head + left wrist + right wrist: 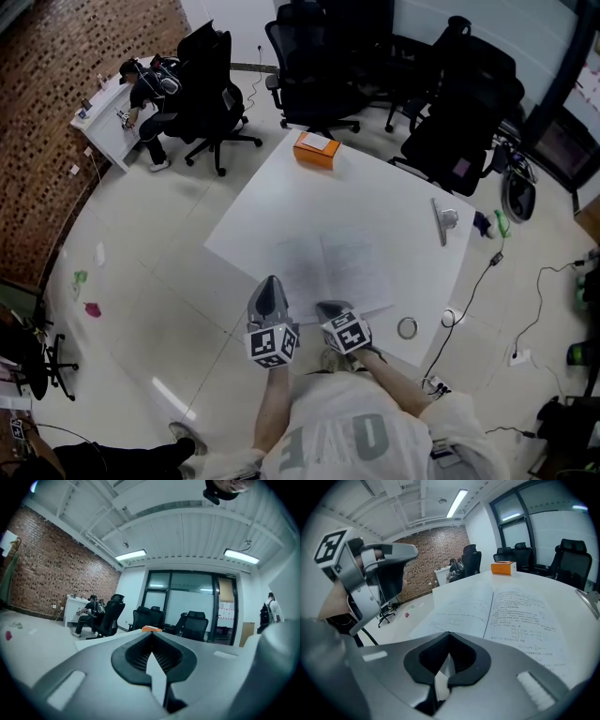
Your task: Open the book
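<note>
Book [336, 270] lies flat on the white counter [375, 192], by the near edge about midway along, w/ two printed pages facing up, so it looks already open. An orange box [316, 150] sits at the far corner. Left tool [270, 281] is pressed together on nothing, lifted clear of the counter and pointing level. Right tool [330, 307] is also pressed together and empty, tilted down just short of the book's near edge. Prob. light, w/ thin floppy leaves that are smooth under the pads and easy to crease or tear. Best hold is a page's free outer corner, away from the spine, one leaf only.
</note>
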A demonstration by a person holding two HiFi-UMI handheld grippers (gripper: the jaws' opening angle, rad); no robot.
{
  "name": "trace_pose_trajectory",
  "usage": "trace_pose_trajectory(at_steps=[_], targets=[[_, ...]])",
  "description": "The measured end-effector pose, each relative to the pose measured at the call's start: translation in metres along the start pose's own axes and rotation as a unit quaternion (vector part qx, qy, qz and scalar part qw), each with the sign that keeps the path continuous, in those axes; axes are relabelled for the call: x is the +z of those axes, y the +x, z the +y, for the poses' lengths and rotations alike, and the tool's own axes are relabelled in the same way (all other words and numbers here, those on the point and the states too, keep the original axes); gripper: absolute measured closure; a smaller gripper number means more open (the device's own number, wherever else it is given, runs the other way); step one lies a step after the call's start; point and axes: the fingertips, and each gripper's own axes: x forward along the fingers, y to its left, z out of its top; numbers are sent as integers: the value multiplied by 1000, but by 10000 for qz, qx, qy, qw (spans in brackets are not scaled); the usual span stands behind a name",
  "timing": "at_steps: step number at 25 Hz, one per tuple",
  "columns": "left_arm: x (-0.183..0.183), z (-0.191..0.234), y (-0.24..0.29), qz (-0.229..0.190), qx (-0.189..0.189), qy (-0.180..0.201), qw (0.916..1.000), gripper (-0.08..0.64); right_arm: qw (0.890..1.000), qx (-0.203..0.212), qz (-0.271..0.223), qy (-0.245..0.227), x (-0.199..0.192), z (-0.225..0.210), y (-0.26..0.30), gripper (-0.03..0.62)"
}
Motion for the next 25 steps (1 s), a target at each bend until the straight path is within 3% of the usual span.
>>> trace_pose_trajectory(at_steps=[6,10,12,16,18,25], targets=[[5,-45,7,-49,-581,143,9982,546,9991,170,-317,229,8,1,-11,588],[9,-55,8,-63,-697,189,9974,546,9926,56,-1109,491,38,-8,-42,588],[11,-55,8,-112,-678,161,9975,546,9830,-33,-1659,788,58,-24,-68,588],[20,-52,8,-248,-599,82,9979,546,9468,-228,-2789,1587,95,-65,-128,588],[24,-52,7,-297,-544,108,9980,546,9393,-368,-3031,1564,104,-77,-147,588],[24,-59,2,-303,-564,117,9979,546,9403,-747,-3119,1137,110,-82,-165,588]])
